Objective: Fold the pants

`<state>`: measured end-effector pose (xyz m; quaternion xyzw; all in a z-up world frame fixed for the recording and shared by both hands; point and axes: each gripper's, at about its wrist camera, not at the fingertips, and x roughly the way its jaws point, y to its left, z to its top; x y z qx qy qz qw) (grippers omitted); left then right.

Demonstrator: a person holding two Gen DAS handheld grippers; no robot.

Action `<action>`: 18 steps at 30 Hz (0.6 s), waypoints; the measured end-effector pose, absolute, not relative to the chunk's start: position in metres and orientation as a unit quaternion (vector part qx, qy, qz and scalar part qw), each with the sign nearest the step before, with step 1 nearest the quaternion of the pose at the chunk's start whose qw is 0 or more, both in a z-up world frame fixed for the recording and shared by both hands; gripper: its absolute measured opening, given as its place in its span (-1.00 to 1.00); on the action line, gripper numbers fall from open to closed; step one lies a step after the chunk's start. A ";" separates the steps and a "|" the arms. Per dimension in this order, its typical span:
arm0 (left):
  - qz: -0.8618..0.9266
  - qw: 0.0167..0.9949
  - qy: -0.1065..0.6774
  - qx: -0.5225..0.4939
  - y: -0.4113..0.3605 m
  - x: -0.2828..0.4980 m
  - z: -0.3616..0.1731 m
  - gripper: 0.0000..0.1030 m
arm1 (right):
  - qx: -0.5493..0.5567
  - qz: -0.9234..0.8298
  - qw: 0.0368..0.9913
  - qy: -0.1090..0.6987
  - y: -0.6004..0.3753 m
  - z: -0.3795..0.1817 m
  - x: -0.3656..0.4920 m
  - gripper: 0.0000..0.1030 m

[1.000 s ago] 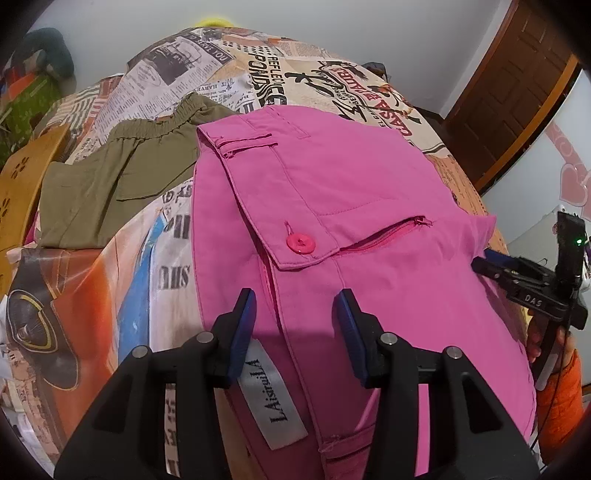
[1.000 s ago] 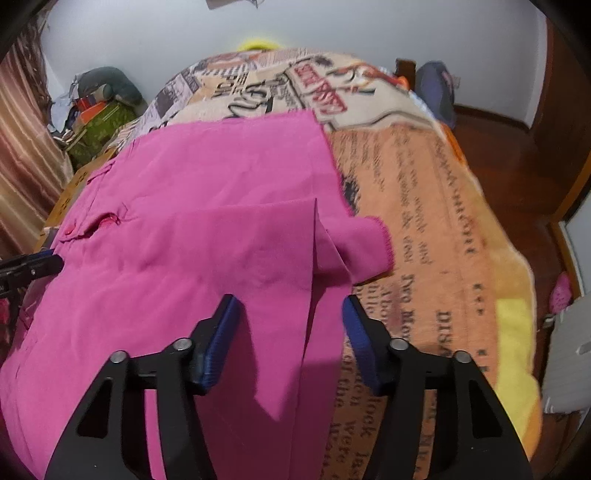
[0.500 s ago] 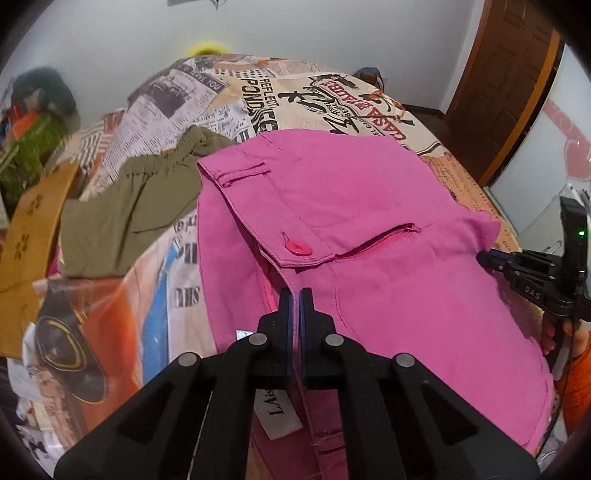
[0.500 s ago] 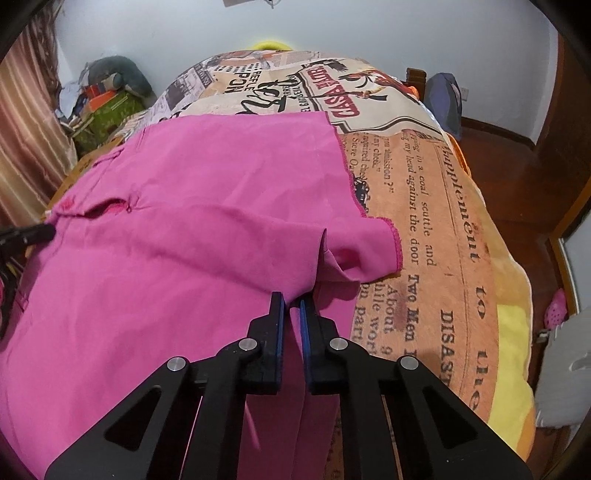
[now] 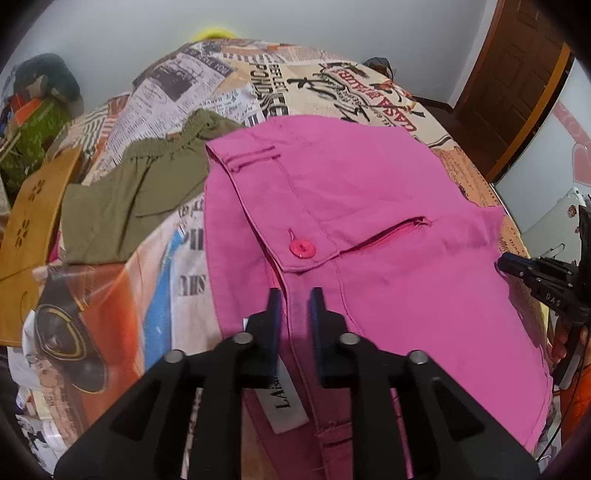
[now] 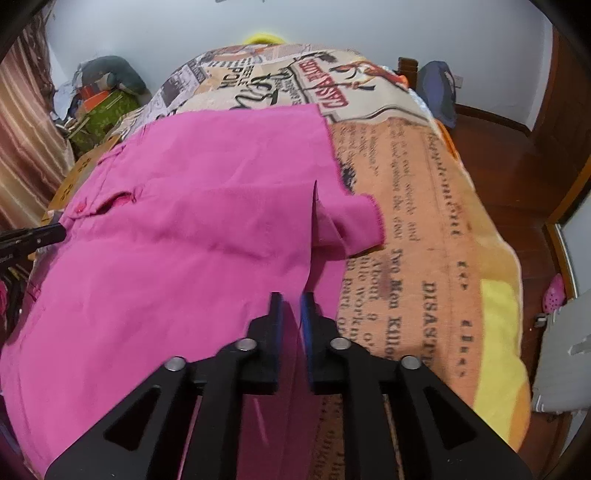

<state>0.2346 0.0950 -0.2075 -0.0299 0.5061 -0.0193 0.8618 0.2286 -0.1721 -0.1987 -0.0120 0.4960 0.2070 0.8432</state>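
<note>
Though clamped together half a second ago, both grippers' jaws are now opening, pink pants (image 5: 369, 206) fabric between them.

The left wrist view is aimed steeply down and forward along its own fingers, close over the waistband end of the pink pants (image 5: 369, 206), with the right gripper (image 5: 517, 266) caught at its right edge. The right wrist view is pitched down the same way, close above the leg end. The pants, the printed bedspread (image 6: 424, 229) and the far white wall (image 6: 332, 22) are shared by both.
</note>
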 end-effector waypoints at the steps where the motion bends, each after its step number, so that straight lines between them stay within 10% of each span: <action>1: -0.020 0.864 0.502 -0.028 0.095 0.235 -0.205 -0.45 | -0.006 0.208 0.847 0.490 -0.175 -0.195 0.229 -0.38; 3: -0.022 0.872 0.489 -0.024 0.094 0.236 -0.197 -0.24 | 0.004 0.204 0.861 0.465 -0.179 -0.184 0.231 0.00; 18: -0.018 0.866 0.495 -0.074 0.115 0.280 -0.216 -0.08 | 0.008 0.192 0.862 0.469 -0.173 -0.198 0.308 0.02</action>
